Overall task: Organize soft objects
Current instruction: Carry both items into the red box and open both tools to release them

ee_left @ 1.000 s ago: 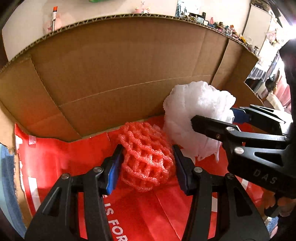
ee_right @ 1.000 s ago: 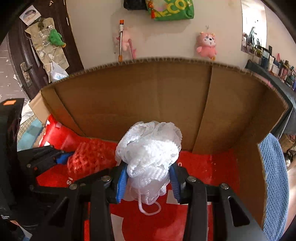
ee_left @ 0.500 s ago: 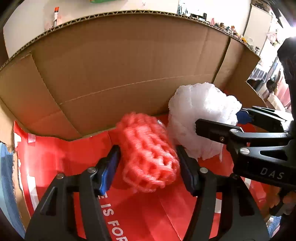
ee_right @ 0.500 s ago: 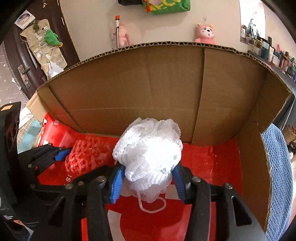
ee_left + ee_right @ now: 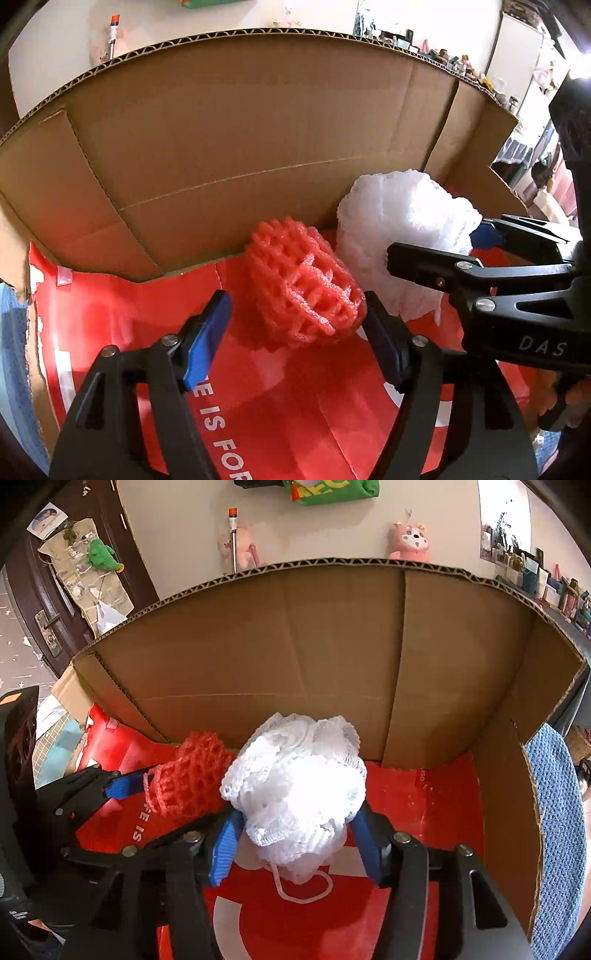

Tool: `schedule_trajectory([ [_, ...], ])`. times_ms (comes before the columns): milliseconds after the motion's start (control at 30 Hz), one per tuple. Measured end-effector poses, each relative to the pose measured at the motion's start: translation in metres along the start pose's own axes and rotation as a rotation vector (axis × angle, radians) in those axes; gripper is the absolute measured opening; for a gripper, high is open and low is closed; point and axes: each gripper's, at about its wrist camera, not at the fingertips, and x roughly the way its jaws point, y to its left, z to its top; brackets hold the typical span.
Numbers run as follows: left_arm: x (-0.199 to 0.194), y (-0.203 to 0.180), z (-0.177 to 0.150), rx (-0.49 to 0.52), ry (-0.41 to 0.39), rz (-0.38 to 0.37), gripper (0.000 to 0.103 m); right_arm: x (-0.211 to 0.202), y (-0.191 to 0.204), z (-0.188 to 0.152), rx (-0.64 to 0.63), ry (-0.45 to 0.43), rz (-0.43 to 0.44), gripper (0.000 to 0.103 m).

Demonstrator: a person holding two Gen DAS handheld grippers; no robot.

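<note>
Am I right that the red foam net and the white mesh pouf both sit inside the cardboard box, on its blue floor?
Not quite: the floor is red, as the right wrist view shows. The red foam net and white mesh pouf do both sit inside the cardboard box.

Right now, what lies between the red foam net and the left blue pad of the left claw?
Only bare red box floor: the left wrist view shows an open gap between the left pad and the red foam net, as the claw opens.

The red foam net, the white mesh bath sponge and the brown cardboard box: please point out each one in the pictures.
red foam net [image 5: 303, 284], left wrist view, middle of its lattice.
white mesh bath sponge [image 5: 295, 786], right wrist view, centre of its ruffled top.
brown cardboard box [image 5: 277, 646], right wrist view, inner back wall.
</note>
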Motion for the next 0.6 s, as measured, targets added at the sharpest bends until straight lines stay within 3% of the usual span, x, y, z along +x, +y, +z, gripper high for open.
schedule_trajectory([
  [600, -0.016, 0.003, 0.006, -0.006, -0.032, 0.01, 0.081, -0.005, -0.001, 0.001, 0.002, -0.003, -0.029, 0.077],
])
